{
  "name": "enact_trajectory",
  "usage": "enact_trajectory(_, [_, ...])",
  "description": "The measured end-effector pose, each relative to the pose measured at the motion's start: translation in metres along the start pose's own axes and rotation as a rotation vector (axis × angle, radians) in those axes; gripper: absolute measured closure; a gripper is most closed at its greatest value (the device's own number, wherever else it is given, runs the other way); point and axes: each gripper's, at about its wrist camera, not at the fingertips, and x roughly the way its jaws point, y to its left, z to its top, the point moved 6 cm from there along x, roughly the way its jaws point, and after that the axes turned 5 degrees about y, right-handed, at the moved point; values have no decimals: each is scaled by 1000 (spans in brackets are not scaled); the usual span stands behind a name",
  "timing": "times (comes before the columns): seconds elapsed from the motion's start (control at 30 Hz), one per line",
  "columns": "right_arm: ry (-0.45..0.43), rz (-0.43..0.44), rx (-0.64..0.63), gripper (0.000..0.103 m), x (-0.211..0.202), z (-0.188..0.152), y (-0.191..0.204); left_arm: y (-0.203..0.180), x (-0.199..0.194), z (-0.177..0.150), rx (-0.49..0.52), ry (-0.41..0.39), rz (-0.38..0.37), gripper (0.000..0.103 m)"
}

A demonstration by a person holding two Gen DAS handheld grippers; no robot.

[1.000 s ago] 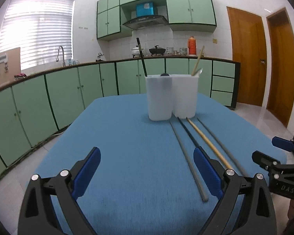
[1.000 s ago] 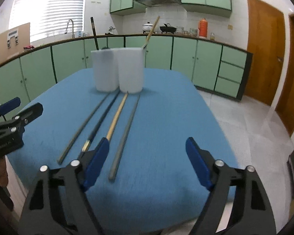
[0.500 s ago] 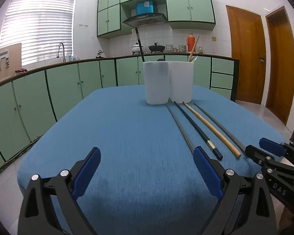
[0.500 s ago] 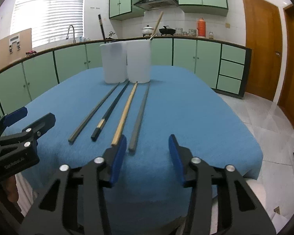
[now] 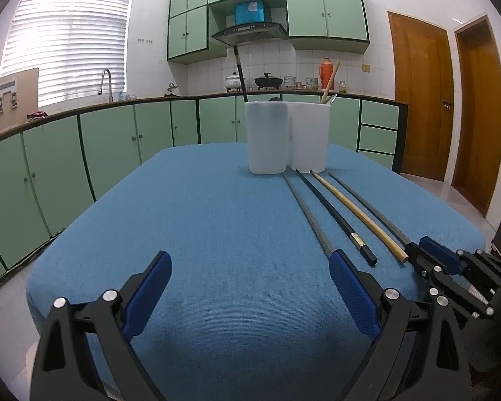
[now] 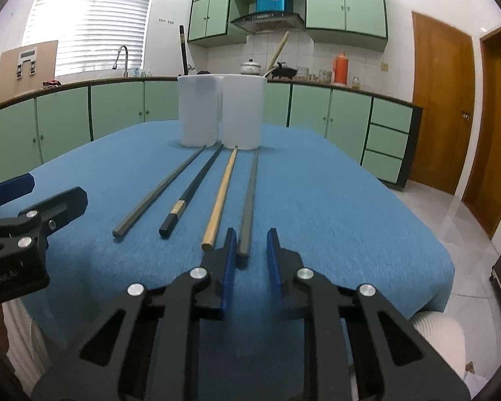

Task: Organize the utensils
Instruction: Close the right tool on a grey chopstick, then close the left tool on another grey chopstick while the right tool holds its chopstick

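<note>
1. Grey faceted chopstick (image 6: 248,200), rightmost of four laid side by side on the blue cloth-covered table (image 6: 334,200). Its near end sits between the blue pads of the right gripper (image 6: 249,245), whose jaws have just been closing and now stand narrow. A small gap shows on each side of the stick, so the pads do not appear to press on it yet.
2. Light wooden chopstick (image 6: 222,193), just beside the left pad. Risk: the pad could nudge it or pinch it along with the grey one, because the two ends lie so close.
3. Black chopstick with a pale band (image 6: 192,190) and a second grey chopstick (image 6: 160,190), further left, apart from either tool.
4. Two white translucent plastic holders (image 6: 222,110), touching, at the far ends of the sticks. They hold a dark stick (image 6: 183,50) and a wooden stick (image 6: 279,50).
5. Risk: a grip taken at the very end of a long, thin stick may let it droop, swivel or slip on lifting.
6. Left gripper (image 5: 250,287), spread wide and empty, low over the near table edge. Its right pad covers the end of the second grey chopstick in the left wrist view.
7. Hard to make out: whether the right pads rest on the cloth, and what else sits inside the holders.
</note>
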Motion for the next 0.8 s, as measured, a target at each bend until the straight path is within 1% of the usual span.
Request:
enact_trajectory(0.1, [-13,-8,-9,95,0,0,3,0,0,0,-8,-1,-4,10])
enact_trajectory(0.2, [-14,-14,4,96,0,1,1,-3,1,0,-14,2,-14,10])
enact_trajectory(0.33, [-5,-29,53,96,-2,2,-12,-11,0,1,-7,1,-37,11])
enact_trajectory(0.37, [1,-29,69,96,-2,1,-17,-14,1,1,-4,5,-47,13])
enact_trajectory(0.43, [5,-32,82,96,-3,1,-23,-21,3,0,0,15,-63,17])
enact_trajectory(0.5, [5,-30,86,96,-5,0,-26,-28,7,-1,9,30,-73,25])
enact_trajectory(0.63, [7,-26,93,96,-7,-1,-32,-42,15,-7,27,61,-89,36])
enact_trajectory(0.7, [9,-23,98,96,-7,-2,-34,-47,18,-10,33,72,-95,45])
enact_trajectory(0.73, [9,-22,100,96,-8,-4,-35,-49,19,-11,39,69,-89,47])
enact_trajectory(0.8, [8,-19,101,96,-8,-3,-36,-52,18,-12,49,62,-87,55])
